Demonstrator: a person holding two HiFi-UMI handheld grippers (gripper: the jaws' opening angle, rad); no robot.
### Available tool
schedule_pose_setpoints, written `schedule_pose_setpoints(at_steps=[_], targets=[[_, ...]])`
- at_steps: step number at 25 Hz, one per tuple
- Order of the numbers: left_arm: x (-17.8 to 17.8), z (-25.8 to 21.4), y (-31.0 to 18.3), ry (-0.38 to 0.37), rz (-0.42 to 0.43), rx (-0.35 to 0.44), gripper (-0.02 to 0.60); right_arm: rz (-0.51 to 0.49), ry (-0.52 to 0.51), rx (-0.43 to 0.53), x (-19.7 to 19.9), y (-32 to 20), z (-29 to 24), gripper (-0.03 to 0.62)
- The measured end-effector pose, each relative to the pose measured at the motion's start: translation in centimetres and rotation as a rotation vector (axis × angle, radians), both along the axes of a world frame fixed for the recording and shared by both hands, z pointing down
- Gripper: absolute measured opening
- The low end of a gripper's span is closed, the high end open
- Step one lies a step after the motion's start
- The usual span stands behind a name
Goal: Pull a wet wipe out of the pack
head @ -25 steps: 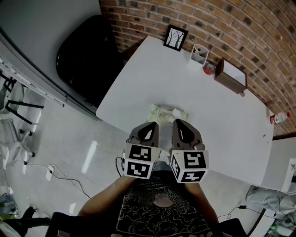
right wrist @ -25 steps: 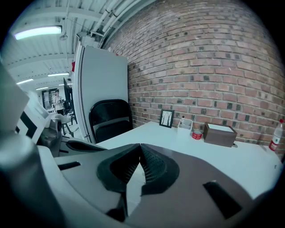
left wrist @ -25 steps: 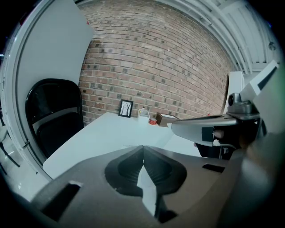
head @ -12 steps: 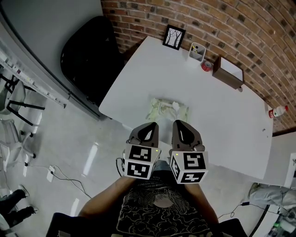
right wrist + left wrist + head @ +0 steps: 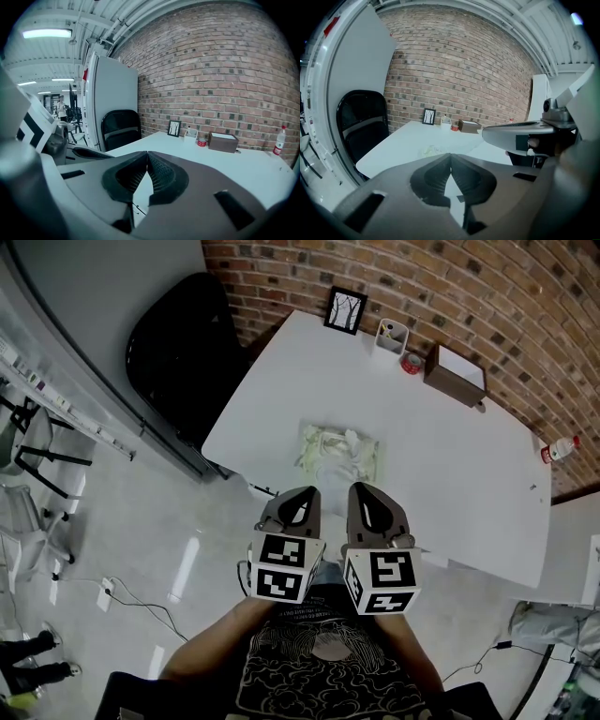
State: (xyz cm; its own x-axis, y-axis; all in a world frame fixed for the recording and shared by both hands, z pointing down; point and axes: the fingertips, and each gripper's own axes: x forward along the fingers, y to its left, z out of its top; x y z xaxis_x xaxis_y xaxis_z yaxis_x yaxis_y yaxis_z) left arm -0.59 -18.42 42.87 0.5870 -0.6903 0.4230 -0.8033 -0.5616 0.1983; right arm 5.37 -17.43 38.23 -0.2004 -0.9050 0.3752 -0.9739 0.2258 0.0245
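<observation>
Over the last second the wet wipe pack (image 5: 339, 452) has slid up the head view and now shows whole, clear of both tools, where before its near edge was covered by them. The two tools sit at the same place in the frame, so this reads as a head or body shift, not a reach. Left hand-held gripper (image 5: 305, 493): jaws shut tip to tip, nothing between them, confirmed in its own view (image 5: 450, 157). Right hand-held gripper (image 5: 361, 491): likewise shut and empty (image 5: 147, 154). Both are held side by side close to the body, at the near edge of the desk (image 5: 450, 456), short of the pack and not touching it. The pack lies flat near that front edge, pale and crinkled, with a white bit standing at its top; a wipe tip or a flap, cannot tell. Judgement: task not yet started, approach stage only; one tool must open before any pull. Containers along the brick-wall side: white cup (image 5: 385, 334) with small items inside, too small to identify; brown box (image 5: 455, 377) with a pale top, lid or contents unclear; a red item (image 5: 411, 362) just between them
</observation>
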Motion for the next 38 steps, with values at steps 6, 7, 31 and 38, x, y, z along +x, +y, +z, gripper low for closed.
schedule_pose_setpoints(at_steps=[6,7,31,38], targets=[[-0.1,-0.9,1.8,0.002,0.007,0.024,0.012,0.000,0.000,0.019,-0.2,1.7,-0.4,0.018],[-0.2,-1.1,2.1,0.004,0.005,0.027,0.012,-0.001,0.001,0.021,-0.3,2.0,-0.5,0.018],[-0.5,-3.2,8.8,0.022,0.048,0.078,0.012,-0.016,0.038,0.016,-2.2,9.4,0.0,0.018],[-0.4,-3.4,9.6,0.024,0.054,0.080,0.012,-0.018,0.036,0.020,-2.3,10.2,-0.2,0.018]])
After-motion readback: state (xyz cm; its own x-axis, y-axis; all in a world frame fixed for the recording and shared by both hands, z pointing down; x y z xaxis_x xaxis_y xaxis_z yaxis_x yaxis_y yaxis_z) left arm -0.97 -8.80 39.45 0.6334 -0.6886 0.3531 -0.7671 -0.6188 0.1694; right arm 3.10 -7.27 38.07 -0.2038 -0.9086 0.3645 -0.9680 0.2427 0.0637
